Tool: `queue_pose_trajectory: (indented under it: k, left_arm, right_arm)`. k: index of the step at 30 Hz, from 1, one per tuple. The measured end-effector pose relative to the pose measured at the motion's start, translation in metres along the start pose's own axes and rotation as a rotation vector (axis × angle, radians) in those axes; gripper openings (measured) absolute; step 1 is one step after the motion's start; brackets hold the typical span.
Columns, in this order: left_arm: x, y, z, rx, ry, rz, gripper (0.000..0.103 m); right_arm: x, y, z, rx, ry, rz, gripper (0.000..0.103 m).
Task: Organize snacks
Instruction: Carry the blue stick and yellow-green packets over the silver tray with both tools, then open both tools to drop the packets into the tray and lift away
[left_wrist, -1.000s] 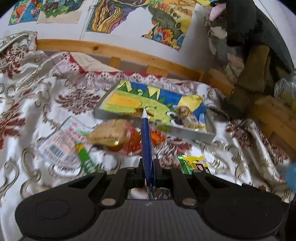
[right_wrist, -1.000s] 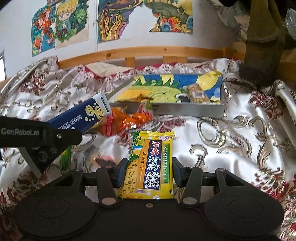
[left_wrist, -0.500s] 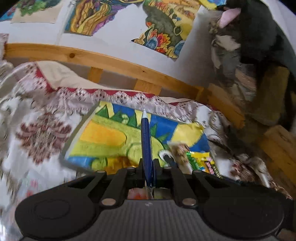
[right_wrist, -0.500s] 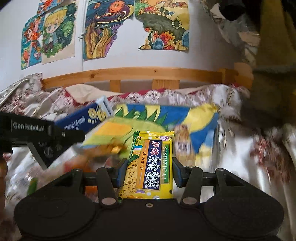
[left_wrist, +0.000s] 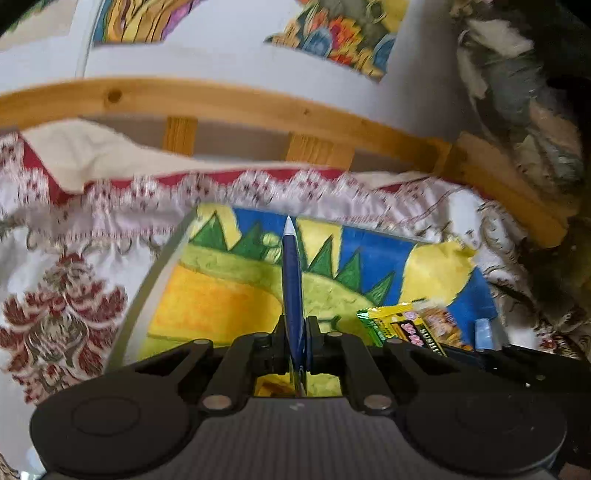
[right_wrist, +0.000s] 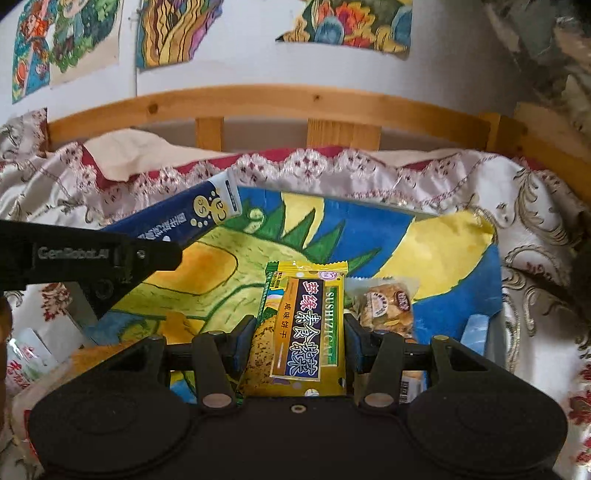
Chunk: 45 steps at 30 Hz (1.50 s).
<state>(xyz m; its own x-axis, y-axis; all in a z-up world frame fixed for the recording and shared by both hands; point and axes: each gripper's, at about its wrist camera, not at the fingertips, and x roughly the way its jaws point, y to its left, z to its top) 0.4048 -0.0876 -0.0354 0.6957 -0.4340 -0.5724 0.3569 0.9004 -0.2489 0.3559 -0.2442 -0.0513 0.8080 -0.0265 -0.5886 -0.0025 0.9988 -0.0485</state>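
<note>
Bright paintings hang on a white wall above a wooden bed rail (right_wrist: 258, 99), and a patterned bedspread (right_wrist: 517, 206) covers the bed where a tray (left_wrist: 136, 291) lined with a painted sheet lies. Both grippers hover over that tray, each carrying a snack. The left gripper (left_wrist: 293, 332) has its jaws pinched fully together on a thin blue packet (left_wrist: 291, 280), held edge-on and pointing toward the far wall. The right gripper (right_wrist: 297, 336) has its jaws partly open, pressed against the sides of a yellow cracker pack (right_wrist: 306, 325) that lies flat between them. One wrapped biscuit (right_wrist: 386, 302) already rests in the tray's right part, just beside the cracker pack. The step in hand looks like setting both snacks down inside the tray. To do it well, each hand should probably lower until its snack is close above the lining before letting go, so nothing bounces out. The cracker pack would sit best alongside the biscuit without overlapping it. The blue packet likely needs rolling flat first, or it may topple over the rim. Releasing one hand at a time would keep the two grippers from bumping.
</note>
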Motion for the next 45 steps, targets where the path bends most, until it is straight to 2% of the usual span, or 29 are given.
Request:
queue_pose_trajectory:
  k: [5, 12, 14, 16, 18, 20, 22, 25, 29, 34, 38, 45]
  left_arm:
    - [0.012, 0.005, -0.008, -0.031, 0.049, 0.044, 0.007]
    - [0.013, 0.004, -0.011, -0.018, 0.059, 0.073, 0.011]
    - [0.013, 0.001, -0.011, 0.017, 0.068, 0.101, 0.025]
    - [0.01, -0.001, -0.011, 0.044, 0.066, 0.119, 0.062]
    - [0.005, 0.0, -0.009, 0.034, 0.046, 0.131, 0.074]
    - [-0.003, 0.003, -0.007, 0.015, 0.026, 0.125, 0.079]
    - [-0.012, 0.002, -0.004, 0.014, 0.004, 0.136, 0.09]
    - [-0.035, 0.001, -0.003, 0.025, -0.061, 0.148, 0.097]
    - [-0.072, 0.0, -0.003, 0.028, -0.146, 0.174, 0.102]
    - [-0.12, -0.006, -0.006, 0.017, -0.205, 0.299, 0.102]
    - [-0.161, -0.01, -0.013, 0.0, -0.257, 0.306, 0.103]
    - [-0.222, -0.021, -0.041, 0.006, -0.322, 0.26, 0.103]
  right_arm:
    - [0.01, 0.004, -0.007, -0.015, 0.027, -0.01, 0.051]
    - [0.014, 0.011, -0.012, -0.041, 0.053, -0.015, 0.052]
    - [0.015, 0.012, -0.013, -0.045, 0.054, -0.023, 0.052]
    - [0.013, 0.013, -0.013, -0.046, 0.049, -0.027, 0.055]
    - [0.008, 0.012, -0.012, -0.045, 0.033, -0.027, 0.065]
    - [0.001, 0.011, -0.01, -0.037, 0.012, -0.028, 0.072]
    - [-0.009, 0.008, -0.008, -0.019, -0.013, -0.021, 0.073]
    - [-0.035, 0.003, -0.005, -0.002, -0.094, -0.03, 0.084]
    - [-0.073, -0.002, 0.0, 0.005, -0.183, -0.024, 0.091]
    - [-0.127, -0.003, 0.003, -0.014, -0.277, -0.016, 0.098]
    - [-0.171, 0.002, -0.001, -0.034, -0.347, -0.011, 0.101]
    - [-0.237, 0.016, -0.018, -0.059, -0.423, 0.021, 0.102]
